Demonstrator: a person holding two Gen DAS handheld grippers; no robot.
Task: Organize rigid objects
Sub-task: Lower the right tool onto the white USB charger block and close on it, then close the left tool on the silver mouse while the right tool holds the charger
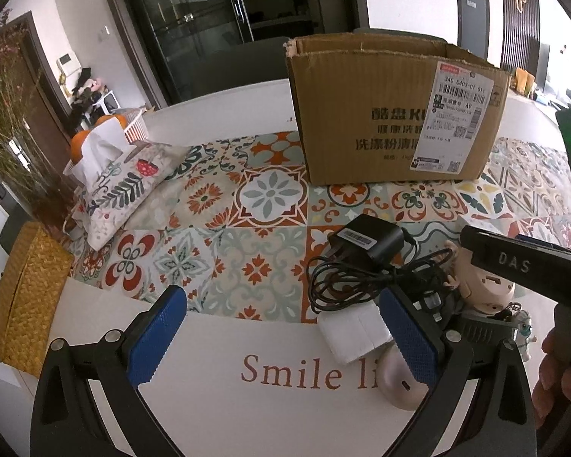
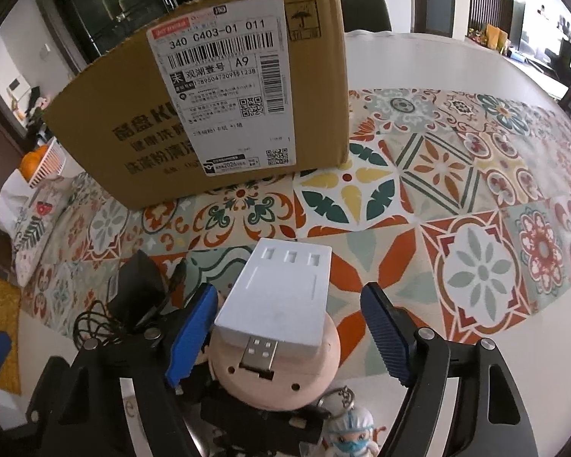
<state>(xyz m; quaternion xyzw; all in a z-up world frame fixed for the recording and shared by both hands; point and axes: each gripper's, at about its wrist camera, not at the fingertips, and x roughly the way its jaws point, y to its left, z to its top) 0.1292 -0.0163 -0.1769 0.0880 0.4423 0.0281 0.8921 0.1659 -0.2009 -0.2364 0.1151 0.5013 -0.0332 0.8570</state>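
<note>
The white USB hub [image 2: 276, 297] lies between the spread blue fingers of the right gripper [image 2: 287, 333], its plug end toward the camera and its body propped on a round peach-coloured gadget [image 2: 281, 373]. It sits atop the small heap of items at the near edge of the table, so it looks like the next piece to be lifted. The jaws stand wide apart on either side and neither pad touches the hub, so nothing is grasped; that width likely gives room to close across the hub's flat sides. Just left of it lies a black power adapter [image 1: 369, 242] with its coiled cable [image 1: 346, 282], and a little masked figurine [image 2: 352, 436] on a key ring sits at the bottom edge. The left gripper [image 1: 283, 339] is likewise open and empty, hovering over the white tabletop [image 1: 217, 400] beside a white block [image 1: 352, 333] and a pinkish oval piece [image 1: 399, 381]. Behind the heap the open cardboard box [image 1: 396, 114] stands upright on the patterned mat [image 1: 247, 236], probably the container meant for these things. A tissue pouch [image 1: 133, 182] and woven box [image 1: 26, 297] sit well apart, far left.
</note>
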